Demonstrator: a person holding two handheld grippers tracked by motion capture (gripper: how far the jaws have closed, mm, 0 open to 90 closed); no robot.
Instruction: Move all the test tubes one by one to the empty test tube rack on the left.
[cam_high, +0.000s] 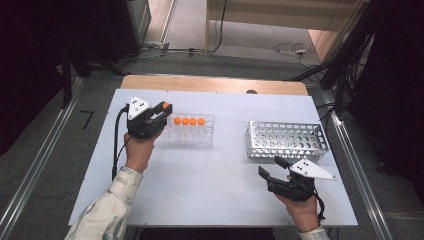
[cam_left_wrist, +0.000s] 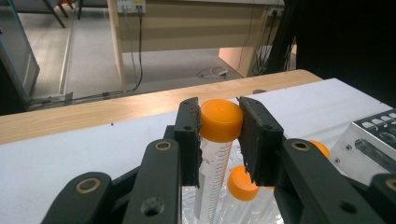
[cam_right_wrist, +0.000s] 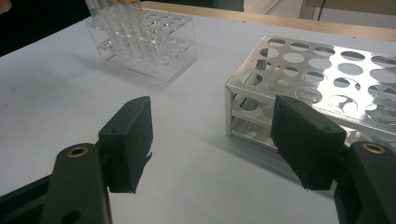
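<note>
Plastic against rubber is what I feel at my left gripper (cam_left_wrist: 219, 122): its jaws are closed on the orange screw cap of a clear graduated plastic tube (cam_left_wrist: 215, 140), pinching the cap from both sides. The tube hangs upright from that grip, at the left end of the clear acrylic rack (cam_high: 191, 131), beside four more orange-capped tubes (cam_high: 189, 121) standing in a row along the rack's far side. Whether its foot is free of the rack I cannot tell.

I judge the tube light — thin-walled, apparently empty, stiff enough not to bend. The cap is the right place to hold: smooth on top and round, but wider than the body, so it gives my pads a shoulder to bite on. The glossy barrel below would slip more easily, and a pinch there could scuff the printed scale. A round cap may still twist between flat pads, so I should keep the tube plumb and move gently.

My right gripper (cam_right_wrist: 212, 140) holds nothing; its jaws stand wide apart, low over the pale matte table (cam_high: 210, 185), just in front of the shiny perforated metal rack (cam_high: 286, 140). That rack is hard-edged sheet metal with rows of round holes, all empty — a likely home for the tube, I would guess.
</note>
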